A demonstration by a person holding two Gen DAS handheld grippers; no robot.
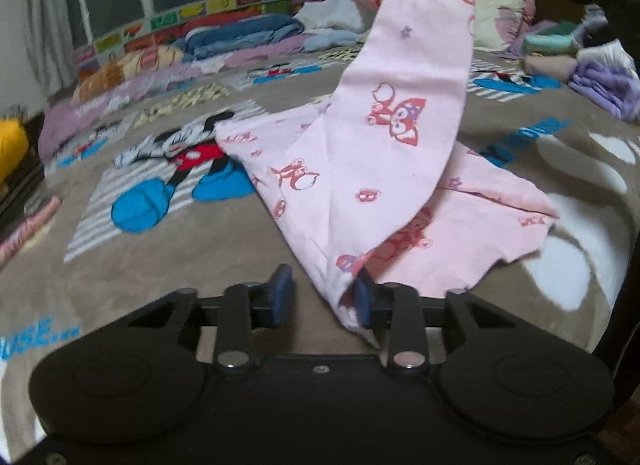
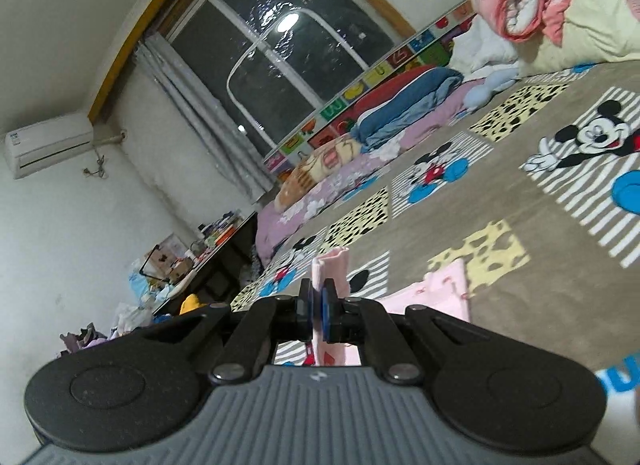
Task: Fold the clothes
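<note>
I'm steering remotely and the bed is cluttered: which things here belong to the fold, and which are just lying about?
In the job:
- pink printed garment, partly lifted off the cartoon blanket
- right gripper, shut on the garment's edge
- left gripper, open, fabric against one of its fingers

Lying about:
- blue folded bedding
- purple clothes pile
- air conditioner

pink garment [image 1: 380,153] drapes over open left gripper [image 1: 322,297].
</note>
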